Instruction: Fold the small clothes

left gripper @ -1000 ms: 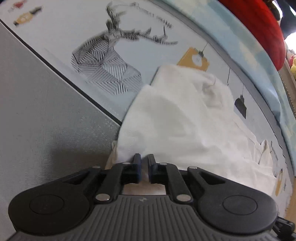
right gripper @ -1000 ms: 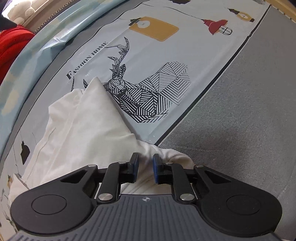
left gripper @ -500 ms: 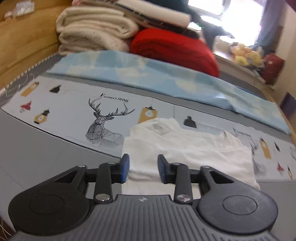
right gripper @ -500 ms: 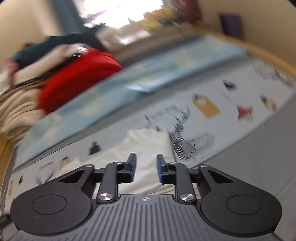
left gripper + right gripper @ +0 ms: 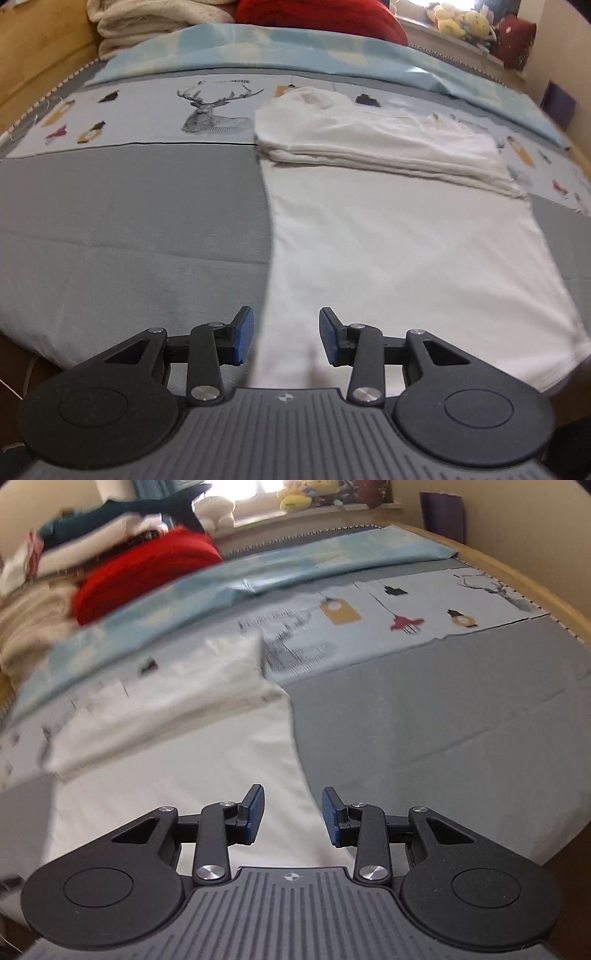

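A white garment (image 5: 399, 229) lies flat on the bed, its far part folded over into a thick band (image 5: 369, 144). It also shows in the right wrist view (image 5: 177, 746), blurred. My left gripper (image 5: 284, 336) is open and empty above the garment's near left edge. My right gripper (image 5: 291, 816) is open and empty above the garment's near right edge. Neither gripper touches the cloth.
The bed cover is grey (image 5: 129, 221) with a pale printed panel showing a deer (image 5: 214, 107). A light blue sheet (image 5: 295, 48), a red blanket (image 5: 147, 568) and beige folded blankets (image 5: 147, 22) lie at the far side. A wooden bed frame (image 5: 517, 579) runs along the edge.
Both grippers let go of the white cloth, opened, and pulled back toward the near edge of the bed. The garment's far part now lies folded over.
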Demonstrator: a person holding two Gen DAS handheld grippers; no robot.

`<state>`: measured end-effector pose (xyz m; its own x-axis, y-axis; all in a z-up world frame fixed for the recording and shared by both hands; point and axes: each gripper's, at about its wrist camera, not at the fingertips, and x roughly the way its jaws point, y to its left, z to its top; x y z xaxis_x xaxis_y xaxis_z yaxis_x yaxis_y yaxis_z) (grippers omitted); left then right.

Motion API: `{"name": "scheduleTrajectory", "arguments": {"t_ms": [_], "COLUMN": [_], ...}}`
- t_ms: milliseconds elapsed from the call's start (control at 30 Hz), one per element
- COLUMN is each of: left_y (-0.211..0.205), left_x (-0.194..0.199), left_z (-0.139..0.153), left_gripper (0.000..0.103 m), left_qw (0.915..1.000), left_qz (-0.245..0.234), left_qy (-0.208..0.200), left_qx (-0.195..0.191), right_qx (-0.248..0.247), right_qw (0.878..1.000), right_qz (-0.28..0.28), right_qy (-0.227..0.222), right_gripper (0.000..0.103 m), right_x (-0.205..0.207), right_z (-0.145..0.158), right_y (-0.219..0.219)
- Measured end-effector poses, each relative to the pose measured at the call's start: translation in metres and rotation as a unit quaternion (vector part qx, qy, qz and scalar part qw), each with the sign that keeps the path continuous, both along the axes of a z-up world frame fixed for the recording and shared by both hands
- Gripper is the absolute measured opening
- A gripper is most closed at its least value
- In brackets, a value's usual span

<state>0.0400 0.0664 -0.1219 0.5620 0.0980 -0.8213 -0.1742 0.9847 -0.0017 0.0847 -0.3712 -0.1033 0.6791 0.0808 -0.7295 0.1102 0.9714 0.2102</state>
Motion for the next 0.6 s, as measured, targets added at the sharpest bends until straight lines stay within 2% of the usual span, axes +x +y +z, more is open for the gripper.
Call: {"name": "scheduleTrajectory", "arguments": {"t_ms": [67,133,200,300,400,467,600], "left_y": [0.012,0.025,0.031,0.023,0.017,0.016,0.015], "left_x": [-0.003,-0.005,-0.006,-0.004,0.001,0.001,0.003], "left_z": [-0.008,-0.016,-0.019,-0.019,-0.023,-0.025,-0.029], "left_gripper": [0.044,0.045,0.053,0.061,0.061,0.061,0.061], "left_qw": [0.9998,0.9982,0.9964,0.9977,0.9982,0.998,0.9981], "left_qz": [0.018,0.043,0.056,0.044,0.038,0.038,0.037], "left_qy": [0.001,0.012,0.016,0.023,0.034,0.038,0.043], "left_qx": [-0.009,-0.04,-0.062,-0.047,-0.033,-0.032,-0.026], "right_qx": [-0.031,-0.007,0.007,-0.015,-0.016,-0.016,-0.018], "right_qw": [0.999,0.999,0.998,0.997,0.997,0.996,0.995], "right_qz": [-0.015,-0.026,-0.026,-0.025,-0.024,-0.031,-0.034], "right_qy": [0.022,0.044,0.06,0.071,0.075,0.08,0.088], "right_gripper": [0.037,0.037,0.037,0.037,0.04,0.046,0.047], "right_x": [-0.002,-0.001,0.0,-0.005,-0.006,-0.006,0.0], "right_z": [-0.018,-0.028,-0.035,-0.043,-0.045,-0.046,-0.05], "right_y": [-0.002,-0.007,-0.005,0.002,0.002,0.0,-0.002]}}
